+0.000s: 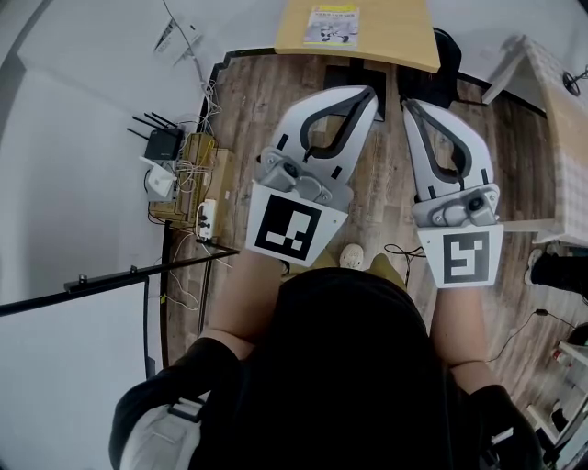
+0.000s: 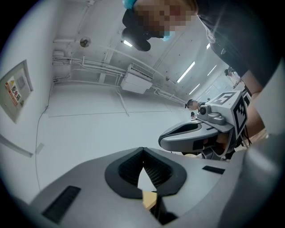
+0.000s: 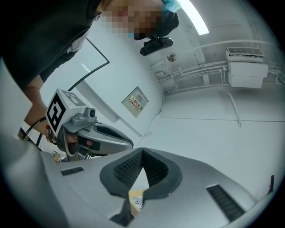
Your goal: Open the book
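Office-like room: wooden desk [image 1: 404, 32], router [image 1: 163, 144], wall air conditioner [image 2: 137, 81], ceiling strip lights [image 2: 186, 72].

Wood-plank floor [image 1: 248, 101], white wall [image 1: 83, 138] (router [image 1: 163, 144] against it), pale desk [image 1: 404, 37].

Book [image 1: 333, 25] lies on table [image 1: 395, 41], top centre of head view. Left gripper [image 1: 370, 91] and right gripper [image 1: 410, 105] sit side by side mid-frame, below the table edge, apart from the book. Router [image 1: 163, 145] middle left, by the wall.
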A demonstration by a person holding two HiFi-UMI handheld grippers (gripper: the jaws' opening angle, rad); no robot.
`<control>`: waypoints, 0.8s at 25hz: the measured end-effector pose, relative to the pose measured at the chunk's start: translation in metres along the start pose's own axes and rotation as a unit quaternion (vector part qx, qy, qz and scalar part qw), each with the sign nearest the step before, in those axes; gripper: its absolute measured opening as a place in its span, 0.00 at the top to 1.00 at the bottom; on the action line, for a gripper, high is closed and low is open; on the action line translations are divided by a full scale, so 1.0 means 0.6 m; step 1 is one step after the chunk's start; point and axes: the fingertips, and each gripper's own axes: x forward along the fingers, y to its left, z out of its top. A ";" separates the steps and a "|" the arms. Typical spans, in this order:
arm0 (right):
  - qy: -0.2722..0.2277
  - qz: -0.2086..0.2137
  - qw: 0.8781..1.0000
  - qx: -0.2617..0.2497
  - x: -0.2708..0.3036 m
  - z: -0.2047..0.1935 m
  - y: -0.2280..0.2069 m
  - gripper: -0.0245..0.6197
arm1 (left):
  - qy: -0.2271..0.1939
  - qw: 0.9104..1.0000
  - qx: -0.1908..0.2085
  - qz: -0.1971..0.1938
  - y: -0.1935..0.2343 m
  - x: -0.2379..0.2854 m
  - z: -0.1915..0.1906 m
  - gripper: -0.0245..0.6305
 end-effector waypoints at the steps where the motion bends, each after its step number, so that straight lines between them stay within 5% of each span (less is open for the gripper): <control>1: 0.001 0.000 1.000 0.001 0.000 -0.002 -0.002 0.92 | 0.001 1.000 0.000 0.000 -0.001 0.002 -0.001 0.95; 20: -0.008 0.009 1.000 0.003 -0.003 -0.006 -0.007 0.92 | 0.008 1.000 0.012 0.003 -0.006 0.010 -0.005 0.95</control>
